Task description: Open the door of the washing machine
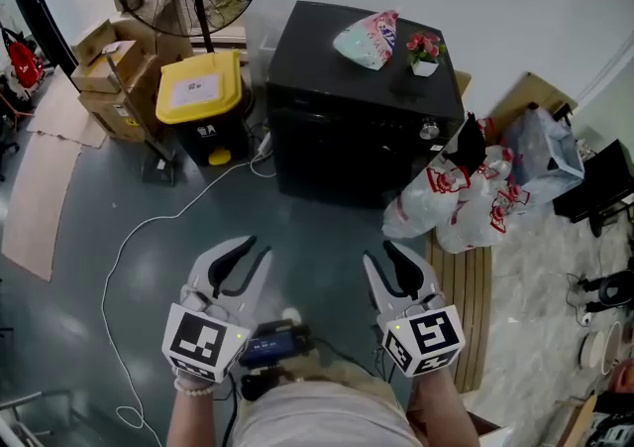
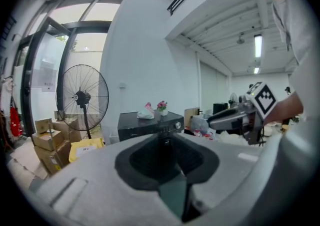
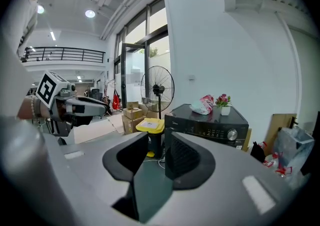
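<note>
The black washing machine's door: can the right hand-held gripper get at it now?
Probably yes, once closer: the grey floor between the right hand-held gripper and the black washing machine looks free; white plastic bags lie aside.

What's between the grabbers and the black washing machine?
Only bare floor, seen in the head view, separates the left gripper, right gripper and washing machine.

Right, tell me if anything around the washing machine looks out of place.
Plastic bags are heaped on the floor against the side of the washing machine, and a white cable trails loose across the floor in front.
</note>
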`<state>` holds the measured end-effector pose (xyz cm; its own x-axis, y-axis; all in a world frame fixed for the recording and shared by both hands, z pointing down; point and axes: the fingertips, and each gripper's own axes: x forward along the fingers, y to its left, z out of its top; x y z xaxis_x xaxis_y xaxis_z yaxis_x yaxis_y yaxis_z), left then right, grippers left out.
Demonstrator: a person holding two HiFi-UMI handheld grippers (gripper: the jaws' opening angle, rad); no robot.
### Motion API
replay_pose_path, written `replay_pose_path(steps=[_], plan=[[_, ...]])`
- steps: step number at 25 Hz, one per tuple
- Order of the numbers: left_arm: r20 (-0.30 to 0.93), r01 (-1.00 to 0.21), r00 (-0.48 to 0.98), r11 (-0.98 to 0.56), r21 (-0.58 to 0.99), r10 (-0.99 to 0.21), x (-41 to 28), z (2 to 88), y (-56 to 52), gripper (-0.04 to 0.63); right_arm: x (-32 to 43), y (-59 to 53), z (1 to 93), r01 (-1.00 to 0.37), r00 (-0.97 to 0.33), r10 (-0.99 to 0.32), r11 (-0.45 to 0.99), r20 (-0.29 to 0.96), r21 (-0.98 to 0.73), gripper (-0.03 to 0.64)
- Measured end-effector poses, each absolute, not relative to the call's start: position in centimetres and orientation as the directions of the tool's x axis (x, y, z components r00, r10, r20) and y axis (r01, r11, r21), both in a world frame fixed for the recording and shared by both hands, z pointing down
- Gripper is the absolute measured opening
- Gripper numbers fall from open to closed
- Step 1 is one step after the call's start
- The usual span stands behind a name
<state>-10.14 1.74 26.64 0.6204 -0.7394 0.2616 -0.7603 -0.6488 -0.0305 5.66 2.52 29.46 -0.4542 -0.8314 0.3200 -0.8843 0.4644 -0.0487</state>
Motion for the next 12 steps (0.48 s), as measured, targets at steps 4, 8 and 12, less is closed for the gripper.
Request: replay_pose_path(steps=[4, 8, 12], plan=[[0.264, -0.757, 0.625, -0.653, -0.024, -0.735, -11.1, 27.2, -0.6, 0.078, 4.4, 0.1, 30.0, -0.881, -0.459, -0.825, 0.472, 0.329, -0.043, 0.126], [0.259, -0.741, 0.647, -0.671, -0.008, -0.717, -11.3, 27.9, -2.4, 0.084, 3.9, -1.9, 30.4, -0.882, -0.455, -0.826, 0.47, 0.333, -0.037, 0.126], [0.252, -0.739, 0.655, -0.674, 0.014, -0.713, -11.4, 28.2, -4.0, 0.086, 4.1, -3.4, 30.7, -0.888, -0.443, -0.831, 0.459, 0.337, -0.037, 0.126]])
